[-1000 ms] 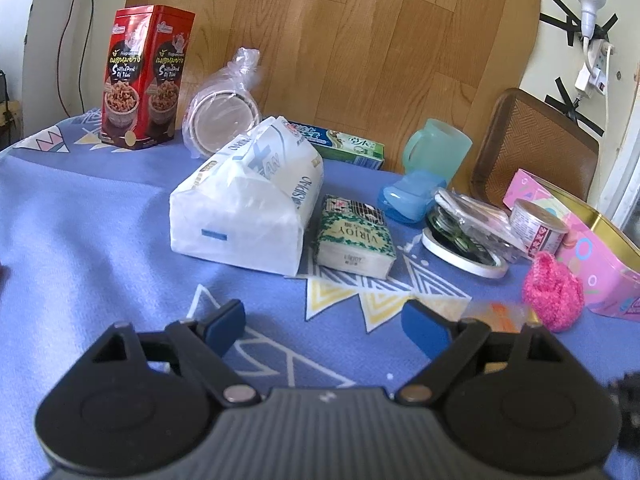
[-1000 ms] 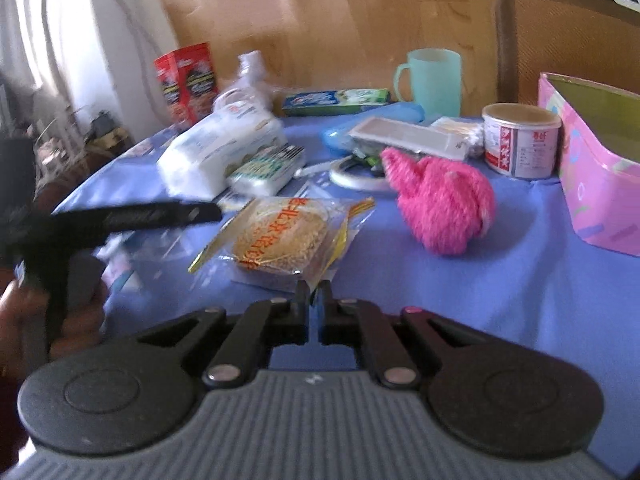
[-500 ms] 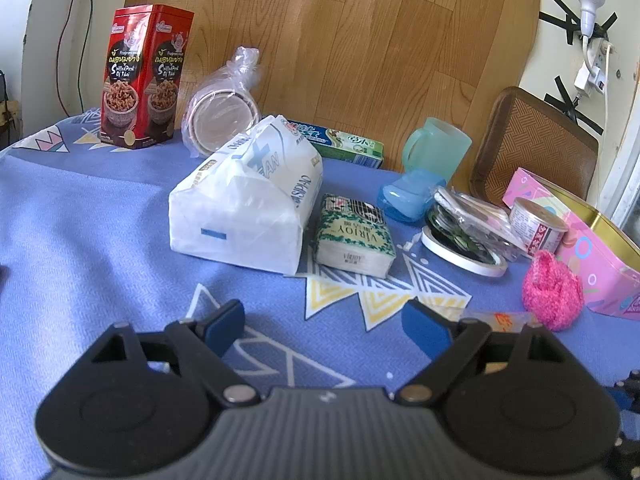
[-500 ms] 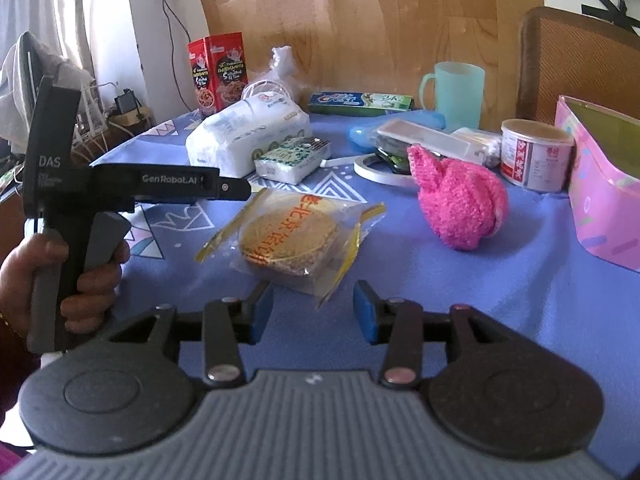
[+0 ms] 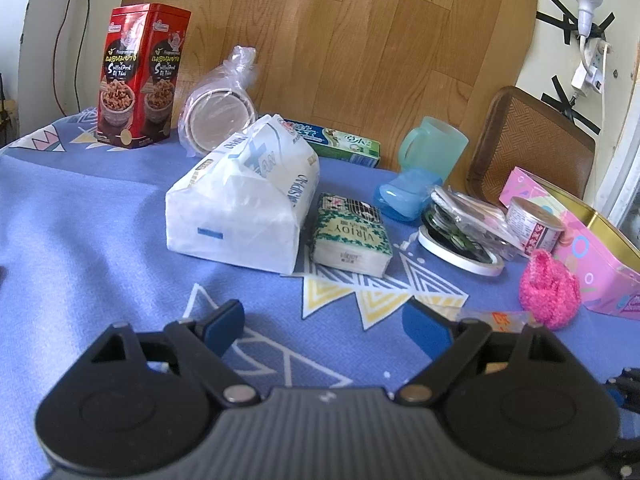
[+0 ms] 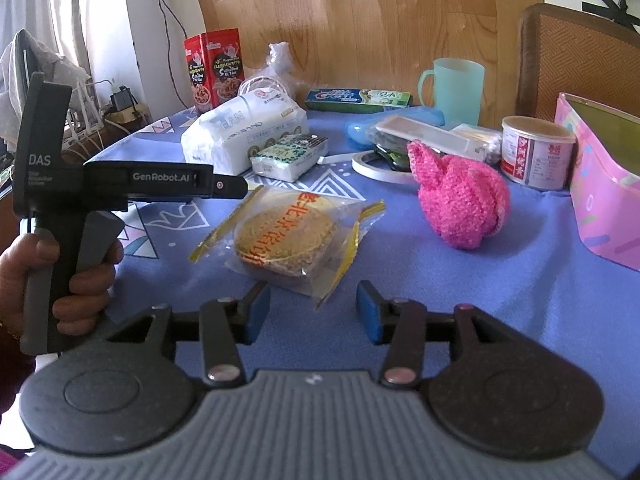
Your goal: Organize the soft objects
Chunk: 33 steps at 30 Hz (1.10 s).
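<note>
The right gripper (image 6: 313,312) has its jaws opening, empty, just short of the wrapped cake (image 6: 286,236) on the blue tabletop (image 6: 500,292); the left gripper (image 5: 324,320) gapes empty; beyond lie pink knit ball (image 6: 464,204) and tissue pack (image 5: 244,208)

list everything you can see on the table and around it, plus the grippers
tissue pack: 1, white, table middle
small green pack: 1, green and white, beside tissue pack
wrapped cake: 1, tan in clear wrapper, ahead of right gripper
knitted ball: 1, pink, right of cake
red box: 1, far left
bagged lids: 1 bag, clear, beside red box
toothpaste box: 1, green and blue, at back
mug: 1, mint green, back
tin can: 1, white and red, by pink box
pink box: 1, open, far right
tape roll: 1, white
tablecloth: 1, blue
left gripper: open, empty
right gripper: jaws opening, empty
hand: 1, holding left gripper's handle
</note>
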### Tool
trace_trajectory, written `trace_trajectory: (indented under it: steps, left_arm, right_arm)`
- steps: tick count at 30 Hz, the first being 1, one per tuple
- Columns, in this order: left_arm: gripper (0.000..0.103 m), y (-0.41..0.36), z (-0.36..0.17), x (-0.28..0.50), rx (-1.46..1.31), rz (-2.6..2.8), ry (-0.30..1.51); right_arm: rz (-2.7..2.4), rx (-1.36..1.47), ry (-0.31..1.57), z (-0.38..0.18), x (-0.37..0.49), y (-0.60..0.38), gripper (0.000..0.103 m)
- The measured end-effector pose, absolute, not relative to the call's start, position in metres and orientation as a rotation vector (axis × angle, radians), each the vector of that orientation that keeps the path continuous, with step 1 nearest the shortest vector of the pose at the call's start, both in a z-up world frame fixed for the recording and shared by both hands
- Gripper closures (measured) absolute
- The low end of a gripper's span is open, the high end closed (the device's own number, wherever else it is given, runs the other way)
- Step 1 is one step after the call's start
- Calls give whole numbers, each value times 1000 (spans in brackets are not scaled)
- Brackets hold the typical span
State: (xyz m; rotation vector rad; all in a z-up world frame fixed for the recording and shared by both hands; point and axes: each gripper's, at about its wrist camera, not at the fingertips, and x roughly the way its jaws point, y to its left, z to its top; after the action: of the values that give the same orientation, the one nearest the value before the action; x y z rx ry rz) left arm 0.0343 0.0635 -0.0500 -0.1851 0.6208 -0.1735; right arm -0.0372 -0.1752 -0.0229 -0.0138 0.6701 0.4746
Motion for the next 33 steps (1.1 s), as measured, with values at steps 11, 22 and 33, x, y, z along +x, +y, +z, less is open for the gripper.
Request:
trace_trajectory:
  steps: [11,22,33]
  left_arm:
    - [13,63,-50,34,-187,-174,624]
    - [13,64,-49,34,-187,-190,624]
    - [13,69,-49,35,-199,-211,624]
  right_arm:
    - [479,-29,682,-25,-35,-173,49]
    - [479,-28,678,-26,-34,-172,46]
    - [480,-33,677,-26,-34,-173,45]
